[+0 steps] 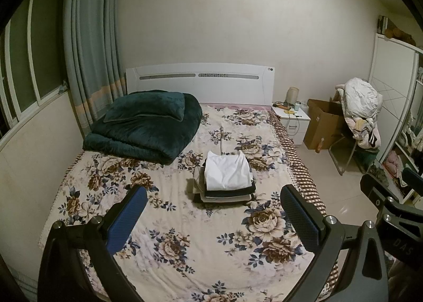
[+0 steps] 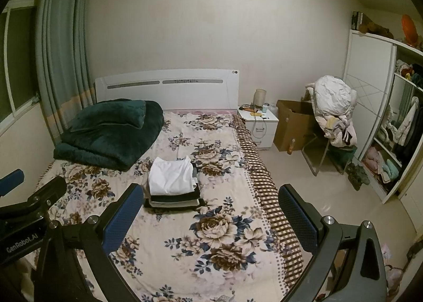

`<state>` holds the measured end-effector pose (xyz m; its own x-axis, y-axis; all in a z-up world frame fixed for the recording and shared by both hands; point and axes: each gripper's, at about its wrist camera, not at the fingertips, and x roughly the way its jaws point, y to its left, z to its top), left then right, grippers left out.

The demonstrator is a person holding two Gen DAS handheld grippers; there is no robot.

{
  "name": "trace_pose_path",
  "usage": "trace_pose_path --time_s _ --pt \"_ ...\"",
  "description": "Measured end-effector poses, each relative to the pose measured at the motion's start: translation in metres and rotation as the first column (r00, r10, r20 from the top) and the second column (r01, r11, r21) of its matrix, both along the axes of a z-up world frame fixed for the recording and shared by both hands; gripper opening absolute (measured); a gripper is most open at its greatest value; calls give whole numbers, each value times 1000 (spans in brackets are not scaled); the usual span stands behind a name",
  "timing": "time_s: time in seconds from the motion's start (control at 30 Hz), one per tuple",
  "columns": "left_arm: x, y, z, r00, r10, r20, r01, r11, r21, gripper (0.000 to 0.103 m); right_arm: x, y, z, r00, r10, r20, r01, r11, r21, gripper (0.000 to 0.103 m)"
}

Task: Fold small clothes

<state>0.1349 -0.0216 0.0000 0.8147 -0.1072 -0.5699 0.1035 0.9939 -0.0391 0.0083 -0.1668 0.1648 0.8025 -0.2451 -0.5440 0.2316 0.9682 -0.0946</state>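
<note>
A stack of folded small clothes (image 1: pixel 224 185) sits mid-bed on the floral sheet (image 1: pixel 185 236), with a white garment (image 1: pixel 227 172) on top and dark and beige ones under it. The stack also shows in the right wrist view (image 2: pixel 173 188). My left gripper (image 1: pixel 214 217) is open and empty, held above the near part of the bed, short of the stack. My right gripper (image 2: pixel 208 212) is open and empty, to the right of the left one over the bed's right edge. Part of the right gripper's body (image 1: pixel 391 204) shows at the right of the left wrist view.
A folded dark green quilt (image 1: pixel 142 127) lies at the bed's far left by the white headboard (image 1: pixel 198 82). A white nightstand (image 2: pixel 260 125), a cardboard box (image 2: pixel 293 125), a chair piled with clothes (image 2: pixel 333 111) and an open wardrobe (image 2: pixel 391 122) stand to the right on the tiled floor.
</note>
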Motion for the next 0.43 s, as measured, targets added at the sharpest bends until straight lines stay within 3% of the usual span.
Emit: trace_pose_path --time_s 0.43 --pt "0 -1 1 1000 2 7 -2 1000 -2 103 -4 2 -2 1000 -10 2 10 1000 2 103"
